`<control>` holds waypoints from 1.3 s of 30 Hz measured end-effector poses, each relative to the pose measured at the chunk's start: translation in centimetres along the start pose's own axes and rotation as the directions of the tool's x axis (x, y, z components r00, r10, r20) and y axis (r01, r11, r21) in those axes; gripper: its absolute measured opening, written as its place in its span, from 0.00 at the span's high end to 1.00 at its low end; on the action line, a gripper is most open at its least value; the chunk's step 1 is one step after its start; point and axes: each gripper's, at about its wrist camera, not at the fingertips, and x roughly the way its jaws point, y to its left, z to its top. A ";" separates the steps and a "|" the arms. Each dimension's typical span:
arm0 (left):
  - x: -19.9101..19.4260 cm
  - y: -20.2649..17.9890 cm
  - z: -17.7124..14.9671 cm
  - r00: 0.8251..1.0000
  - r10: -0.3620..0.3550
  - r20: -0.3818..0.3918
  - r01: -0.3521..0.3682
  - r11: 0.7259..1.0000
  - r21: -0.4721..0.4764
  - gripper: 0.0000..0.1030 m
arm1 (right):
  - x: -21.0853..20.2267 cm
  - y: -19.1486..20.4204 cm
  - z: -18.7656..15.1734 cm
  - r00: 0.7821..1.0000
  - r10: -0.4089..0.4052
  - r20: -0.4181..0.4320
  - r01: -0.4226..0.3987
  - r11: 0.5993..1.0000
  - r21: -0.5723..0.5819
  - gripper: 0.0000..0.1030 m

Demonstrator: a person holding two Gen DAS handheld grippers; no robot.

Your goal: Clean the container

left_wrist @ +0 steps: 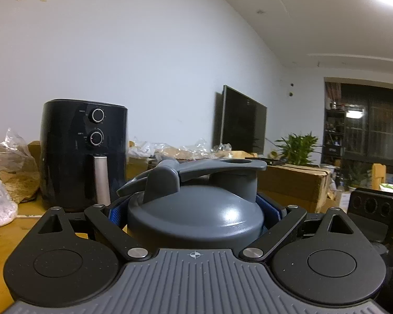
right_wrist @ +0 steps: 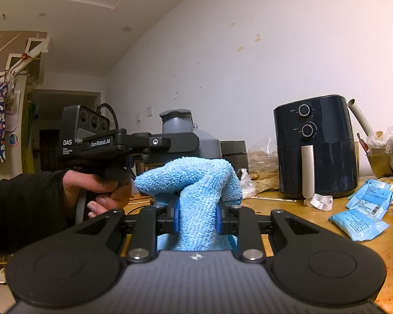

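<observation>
Grey container (left_wrist: 194, 209) sits between left tongs (left_wrist: 194, 210) (gripped).

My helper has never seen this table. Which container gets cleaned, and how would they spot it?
Start at the black air fryer against the wall. Left of it, the left gripper clamps a grey container. Unlike its neighbours, it has a domed grey lid with a flip spout.
</observation>
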 end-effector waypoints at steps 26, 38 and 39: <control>0.3 1.2 -0.1 0.992 -0.125 -0.006 0.125 0.992 0.012 0.07 | 0.4 0.5 0.3 1.000 -0.007 -0.028 0.006 1.000 -0.014 0.77; 0.3 1.3 -0.1 0.992 -0.125 -0.010 0.125 0.992 0.011 0.07 | 1.2 1.0 1.3 0.999 -0.010 -0.040 0.009 1.000 -0.026 0.77; 0.3 1.3 -0.1 0.992 -0.125 -0.011 0.125 0.992 0.011 0.07 | 1.3 1.1 1.5 0.999 -0.009 -0.039 0.008 0.999 -0.033 0.77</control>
